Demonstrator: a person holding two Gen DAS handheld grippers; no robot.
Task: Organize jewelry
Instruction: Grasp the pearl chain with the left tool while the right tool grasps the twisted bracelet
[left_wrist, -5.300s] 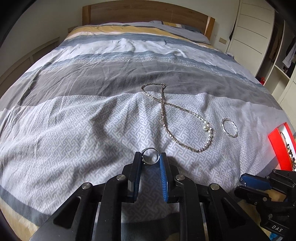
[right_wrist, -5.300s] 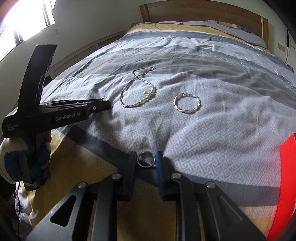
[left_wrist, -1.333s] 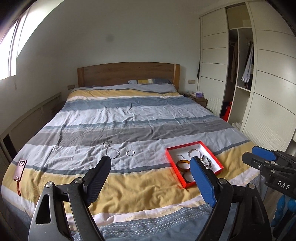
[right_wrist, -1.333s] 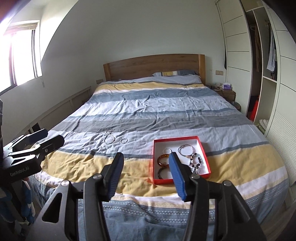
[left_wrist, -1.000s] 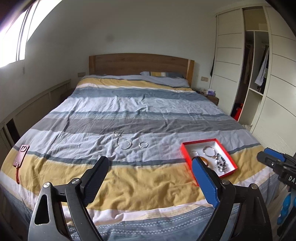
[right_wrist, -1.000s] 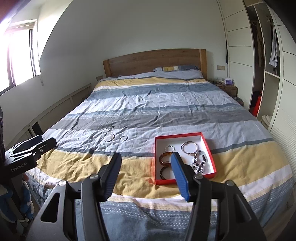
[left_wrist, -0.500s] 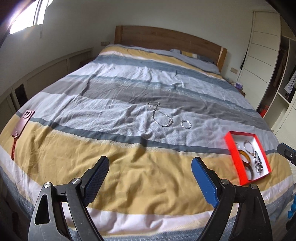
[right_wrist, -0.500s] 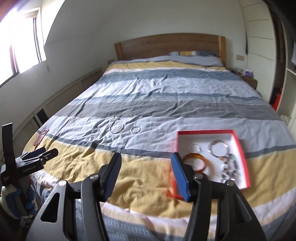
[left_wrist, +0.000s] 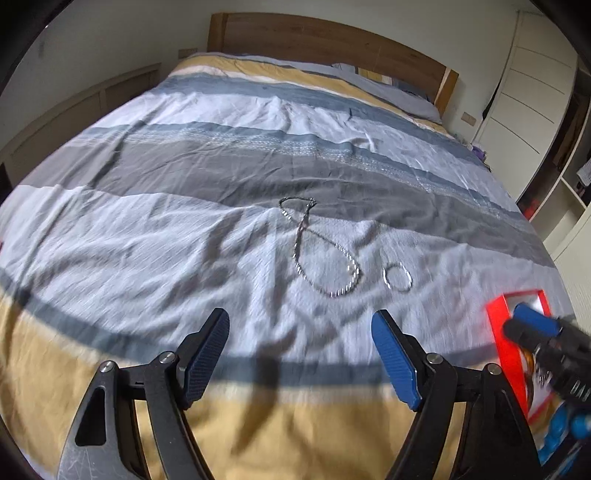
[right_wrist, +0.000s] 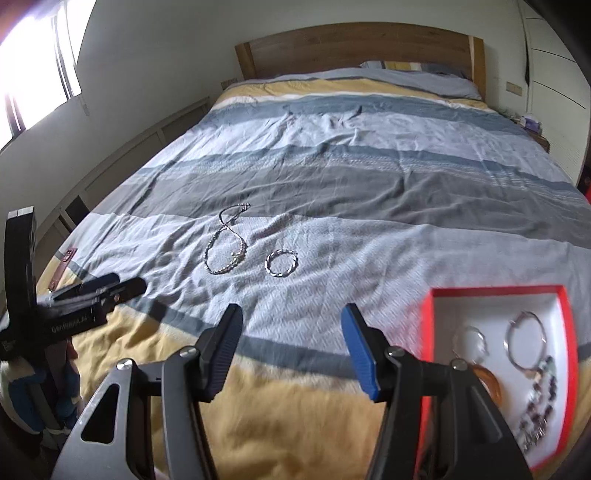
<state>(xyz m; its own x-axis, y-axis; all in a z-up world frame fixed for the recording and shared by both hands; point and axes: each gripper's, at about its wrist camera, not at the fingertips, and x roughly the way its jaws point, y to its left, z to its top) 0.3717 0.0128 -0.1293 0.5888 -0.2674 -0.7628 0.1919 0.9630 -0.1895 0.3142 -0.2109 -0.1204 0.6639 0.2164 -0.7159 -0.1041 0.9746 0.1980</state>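
Looped beaded necklace (left_wrist: 325, 254) and twisted bangle (left_wrist: 397, 277) on rumpled duvet (left_wrist: 184, 240); left gripper (left_wrist: 299, 354) closing, empty; right gripper (right_wrist: 291, 350) wide, empty

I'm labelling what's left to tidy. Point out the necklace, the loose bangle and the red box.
necklace (right_wrist: 225, 254), right wrist view, lower loop.
bangle (right_wrist: 281, 263), right wrist view, twisted rim.
red box (right_wrist: 495, 291), right wrist view, far wall.
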